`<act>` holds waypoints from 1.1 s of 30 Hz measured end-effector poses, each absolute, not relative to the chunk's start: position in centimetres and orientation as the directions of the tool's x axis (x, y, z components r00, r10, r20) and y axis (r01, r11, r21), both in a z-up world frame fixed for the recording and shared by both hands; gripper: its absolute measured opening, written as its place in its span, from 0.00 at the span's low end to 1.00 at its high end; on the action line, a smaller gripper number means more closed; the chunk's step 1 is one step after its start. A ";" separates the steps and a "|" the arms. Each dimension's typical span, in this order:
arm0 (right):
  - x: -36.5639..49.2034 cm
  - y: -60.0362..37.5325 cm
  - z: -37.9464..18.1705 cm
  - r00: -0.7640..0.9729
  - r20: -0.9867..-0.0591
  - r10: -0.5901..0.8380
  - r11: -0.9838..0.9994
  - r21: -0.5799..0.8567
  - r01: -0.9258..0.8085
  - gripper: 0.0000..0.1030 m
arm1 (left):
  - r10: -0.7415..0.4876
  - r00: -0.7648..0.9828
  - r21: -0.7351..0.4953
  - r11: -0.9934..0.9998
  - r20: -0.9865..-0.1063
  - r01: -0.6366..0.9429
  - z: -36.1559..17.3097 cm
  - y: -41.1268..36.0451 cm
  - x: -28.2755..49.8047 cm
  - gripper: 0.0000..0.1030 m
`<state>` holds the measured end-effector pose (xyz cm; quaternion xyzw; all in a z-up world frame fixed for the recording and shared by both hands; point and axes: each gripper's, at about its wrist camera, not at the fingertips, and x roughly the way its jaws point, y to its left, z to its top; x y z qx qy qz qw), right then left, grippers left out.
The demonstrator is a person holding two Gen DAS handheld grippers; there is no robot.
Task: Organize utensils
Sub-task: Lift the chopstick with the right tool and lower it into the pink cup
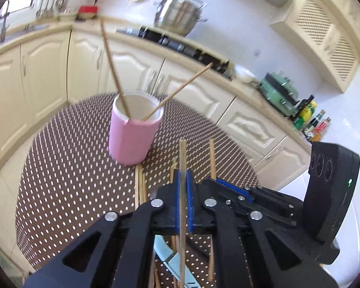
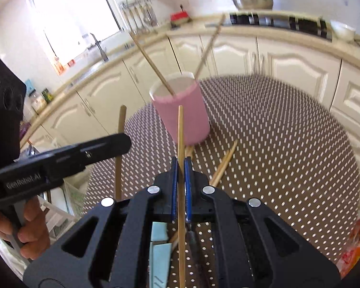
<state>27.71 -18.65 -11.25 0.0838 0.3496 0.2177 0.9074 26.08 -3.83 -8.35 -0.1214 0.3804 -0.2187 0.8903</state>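
Observation:
A pink cup (image 1: 132,134) stands on the dotted brown table (image 1: 60,180) with two chopsticks leaning in it. In the left wrist view my left gripper (image 1: 183,175) is shut on a wooden chopstick (image 1: 183,156) that points up, in front of the cup. Just to its right, my right gripper (image 1: 212,180) pinches another chopstick (image 1: 212,156). The right wrist view shows the right gripper (image 2: 180,163) shut on its chopstick (image 2: 180,129) before the cup (image 2: 182,115). There the left gripper (image 2: 123,141) grips its stick (image 2: 121,122) at the left, held by a hand (image 2: 31,228).
Loose chopsticks (image 2: 224,163) lie on the table near the cup's base, more of them (image 1: 140,187) left of my left gripper. Light-blue utensil handles (image 2: 159,252) lie under the grippers. An orange packet (image 2: 357,237) sits at the table's right edge. Cream kitchen cabinets (image 1: 48,72) curve behind.

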 end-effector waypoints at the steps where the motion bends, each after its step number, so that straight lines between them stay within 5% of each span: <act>1: 27.5 -18.6 -10.5 0.674 -0.580 0.458 0.889 0.304 -0.343 0.06 | -0.488 0.625 -0.380 0.872 -0.610 0.310 -7.8 -3.8 25.7 0.05; 13: 28.2 -18.8 -3.1 0.776 -0.446 0.447 0.895 0.217 -0.391 0.06 | -0.464 0.792 -0.262 0.884 -0.396 0.387 -1.4 -3.9 25.1 0.05; 19: 29.9 -18.2 0.0 0.841 -0.332 0.428 0.903 0.192 -0.384 0.06 | -0.401 0.890 -0.179 0.913 -0.216 0.368 1.6 -3.7 25.9 0.05; 28: 32.4 -17.1 2.8 0.914 -0.127 0.385 0.918 0.154 -0.365 0.06 | -0.289 0.956 -0.172 0.941 0.049 0.293 4.6 -2.7 27.9 0.05; 33: 33.9 -17.1 2.2 0.929 -0.074 0.362 0.925 0.157 -0.347 0.06 | -0.237 0.965 -0.181 0.950 0.113 0.254 4.5 -2.3 29.0 0.05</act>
